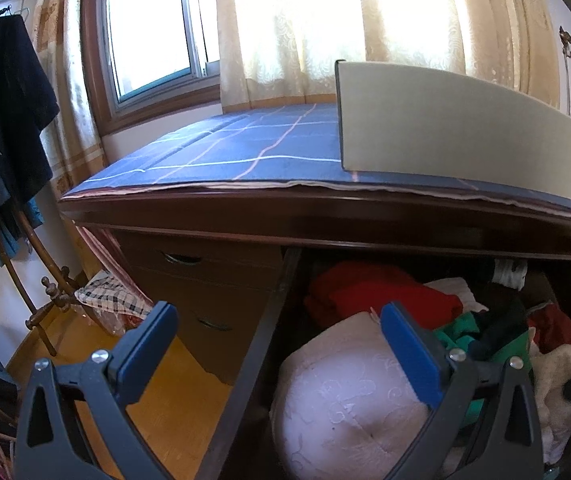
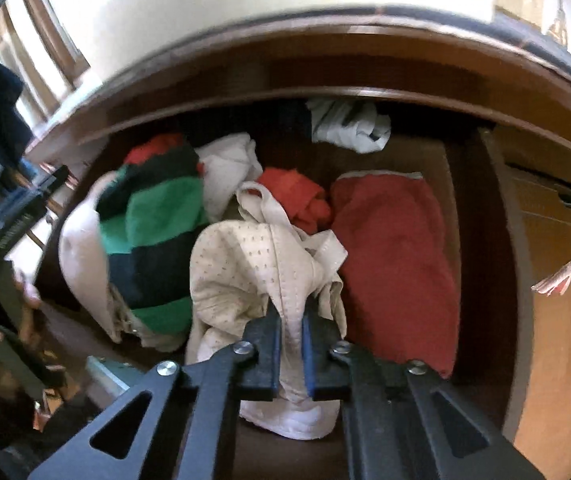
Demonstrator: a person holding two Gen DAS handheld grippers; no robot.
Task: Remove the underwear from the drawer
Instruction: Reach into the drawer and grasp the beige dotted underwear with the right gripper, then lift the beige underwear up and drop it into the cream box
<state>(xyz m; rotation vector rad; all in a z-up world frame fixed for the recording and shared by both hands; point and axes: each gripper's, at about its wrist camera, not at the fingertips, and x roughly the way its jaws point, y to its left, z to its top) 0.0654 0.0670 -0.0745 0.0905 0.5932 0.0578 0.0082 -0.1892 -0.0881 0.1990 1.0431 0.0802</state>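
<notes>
Right gripper [image 2: 290,322] pinched shut on cream perforated bra [image 2: 245,268], which is still lying in the open drawer [image 2: 481,216], red garment [image 2: 393,264] just beside it. Left gripper [image 1: 281,344] spread wide, holding nothing. Grasp done; lift-out remains.

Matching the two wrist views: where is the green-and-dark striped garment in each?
Left wrist: striped garment low right, behind the right finger of the open left tongs.
Right wrist: left of centre, beside the cream bra that the right tongs grip.
Shared landmark: drawer.
</notes>
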